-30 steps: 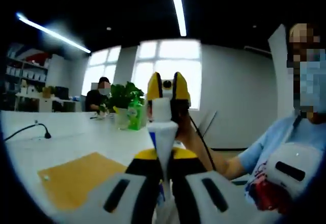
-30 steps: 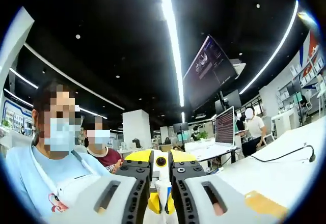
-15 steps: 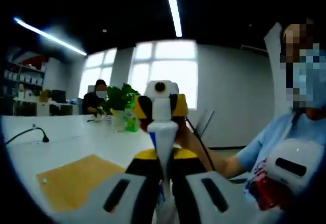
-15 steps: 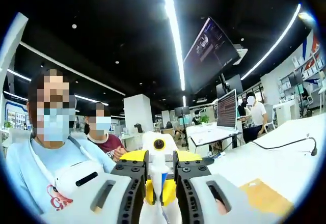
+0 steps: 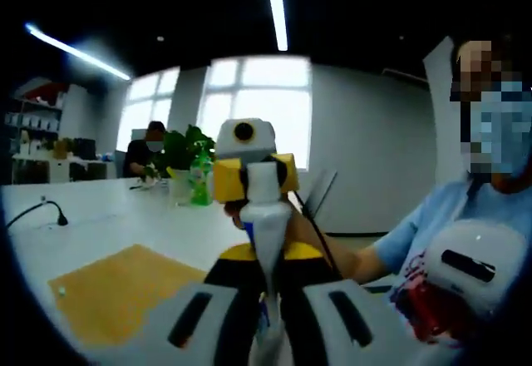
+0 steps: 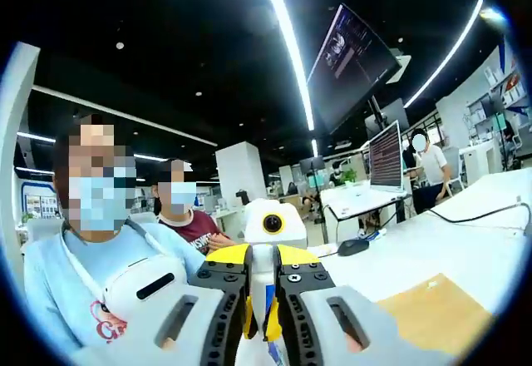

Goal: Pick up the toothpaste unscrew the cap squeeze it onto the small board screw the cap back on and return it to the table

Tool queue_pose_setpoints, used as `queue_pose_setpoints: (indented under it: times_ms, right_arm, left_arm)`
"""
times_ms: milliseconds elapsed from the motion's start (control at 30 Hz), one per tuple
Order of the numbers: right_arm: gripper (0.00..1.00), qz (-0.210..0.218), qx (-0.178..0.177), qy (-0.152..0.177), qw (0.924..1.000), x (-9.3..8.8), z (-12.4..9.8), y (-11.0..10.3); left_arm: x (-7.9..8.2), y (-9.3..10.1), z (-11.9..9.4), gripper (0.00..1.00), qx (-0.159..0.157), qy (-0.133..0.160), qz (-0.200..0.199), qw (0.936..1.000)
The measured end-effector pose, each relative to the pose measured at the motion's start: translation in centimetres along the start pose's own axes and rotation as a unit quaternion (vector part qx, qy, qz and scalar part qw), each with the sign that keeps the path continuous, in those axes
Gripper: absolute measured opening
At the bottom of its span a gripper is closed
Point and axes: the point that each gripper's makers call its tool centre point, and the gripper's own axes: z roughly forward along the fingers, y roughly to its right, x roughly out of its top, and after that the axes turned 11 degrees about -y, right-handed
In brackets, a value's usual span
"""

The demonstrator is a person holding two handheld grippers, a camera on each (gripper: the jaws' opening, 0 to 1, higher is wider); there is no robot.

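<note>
Left tongs (image 5: 264,279) clamped on toothpaste tube (image 5: 268,241), held upright above bench (image 5: 125,216), nozzle end pointing away from camera. In left gripper view, right tongs (image 5: 251,180) come in from far side, yellow tips either side of white cap (image 5: 259,183), closed on it. In right gripper view, right tongs (image 6: 263,279) gripping the cap (image 6: 263,259), left tongs' yellow tips (image 6: 263,320) visible just below, on tube body. Tube off the bench, suspended between both tongs. Small board (image 5: 112,291), tan, lying flat on bench lower left in left gripper view, small pale dot near its left corner; same board (image 6: 436,312) at lower right in right gripper view. Black cable (image 5: 37,212) on bench beyond board. Potted plant (image 5: 184,154) and green bottle (image 5: 199,185) further back on bench. Seated person (image 5: 150,150) behind plant. Operator's light-blue sleeve (image 5: 424,233) at right. Second person (image 6: 189,220) behind the operator in right gripper view. Monitor (image 6: 384,156) on far desk.
</note>
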Motion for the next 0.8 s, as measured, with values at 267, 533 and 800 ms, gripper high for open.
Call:
queue_pose_setpoints:
  times_ms: [267,533,800]
  right_arm:
    - [0.08,0.004,-0.031,0.018,0.9993,0.74,0.07,0.45]
    - [0.08,-0.022,-0.101,0.008,0.9946,0.68,-0.25,0.30]
    - [0.08,0.006,-0.132,0.021,0.9911,0.21,-0.52,0.64]
  left_arm:
    - [0.83,-0.45,-0.46,0.05,0.017,0.023,0.003,0.9996]
    - [0.77,-0.53,-0.23,0.05,0.041,0.017,0.024,0.9987]
    - [0.40,-0.62,-0.02,0.05,0.042,0.006,0.026,0.9988]
